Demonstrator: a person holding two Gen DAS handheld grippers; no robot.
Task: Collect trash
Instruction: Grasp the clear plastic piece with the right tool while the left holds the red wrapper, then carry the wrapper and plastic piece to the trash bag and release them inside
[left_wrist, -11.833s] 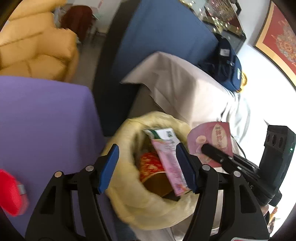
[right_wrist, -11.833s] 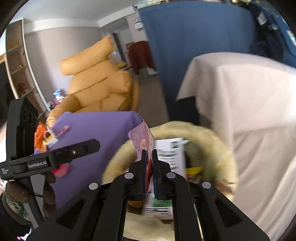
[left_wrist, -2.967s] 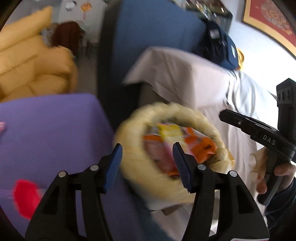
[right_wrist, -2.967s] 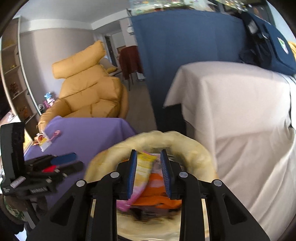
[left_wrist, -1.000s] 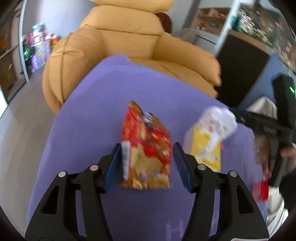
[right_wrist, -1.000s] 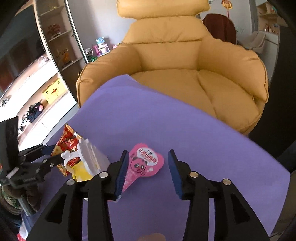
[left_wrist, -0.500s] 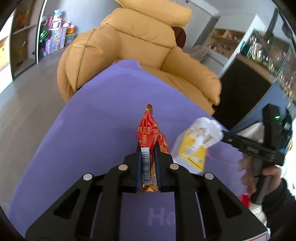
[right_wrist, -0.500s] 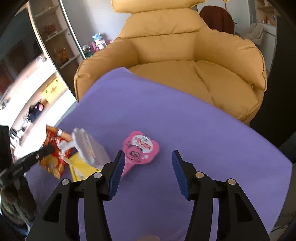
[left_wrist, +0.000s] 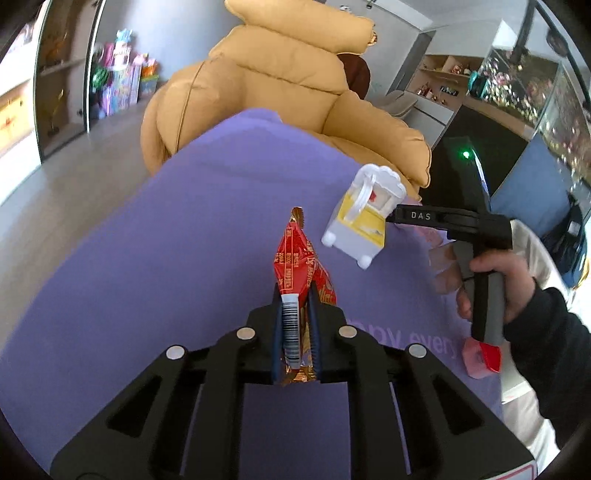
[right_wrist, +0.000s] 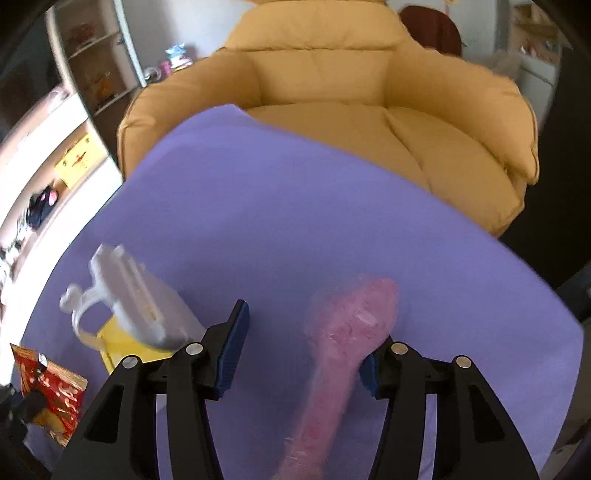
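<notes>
Left gripper (left_wrist: 295, 325) squeezed tight on the red snack bag (left_wrist: 297, 266), lifted off the purple table (left_wrist: 166, 229). Right gripper (right_wrist: 303, 350) wide open around the pink wrapper (right_wrist: 351, 325) lying flat. Best to go lower, center, then pinch gently.

We see our left gripper (left_wrist: 295, 332) clamped on a red snack wrapper (left_wrist: 301, 273), which stands on edge above the purple tablecloth (left_wrist: 184, 229). Just to the right, a yellow-and-white carton (left_wrist: 364, 218) sits tilted. Our right hand (left_wrist: 495, 284) holds the other gripper (left_wrist: 391, 216), its black arm reaching the carton. A tan armchair (left_wrist: 288, 96) stands beyond the far edge.
</notes>
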